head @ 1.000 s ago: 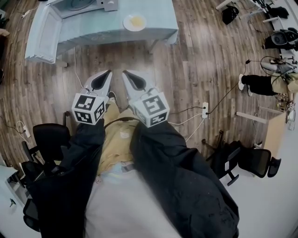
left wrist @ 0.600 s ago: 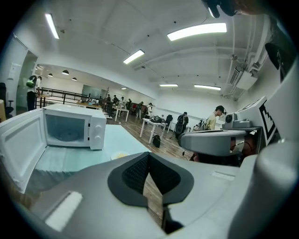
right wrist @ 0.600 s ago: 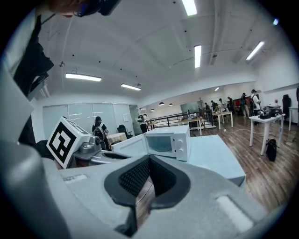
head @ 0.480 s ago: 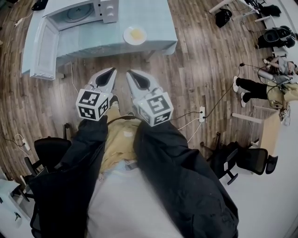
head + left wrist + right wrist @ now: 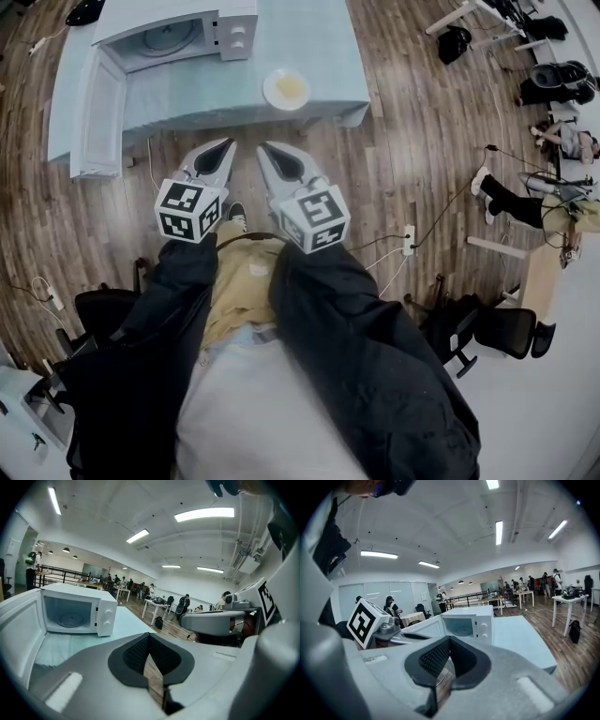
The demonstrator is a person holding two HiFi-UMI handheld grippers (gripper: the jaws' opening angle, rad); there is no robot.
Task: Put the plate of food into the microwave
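A white plate of yellow food [image 5: 286, 88] rests near the front edge of the light blue table [image 5: 319, 47], to the right of the white microwave [image 5: 178, 30]. The microwave's door [image 5: 96, 117] hangs open to the left, and its cavity with the glass turntable [image 5: 70, 619] holds nothing. My left gripper [image 5: 221, 143] and right gripper [image 5: 263, 146] are side by side over the wooden floor, short of the table. Both are shut, with nothing between the jaws. The microwave [image 5: 467, 622] also shows in the right gripper view; the plate shows in neither gripper view.
Black office chairs stand at lower left [image 5: 103, 305] and lower right [image 5: 492, 330]. A power strip with cables [image 5: 410, 236] lies on the floor to the right. A seated person's legs [image 5: 511, 199] and bags [image 5: 459, 39] are at the far right.
The table, microwave and plate have come nearer and sit lower in the head view. Both grippers stay shut, side by side, in the same pose.
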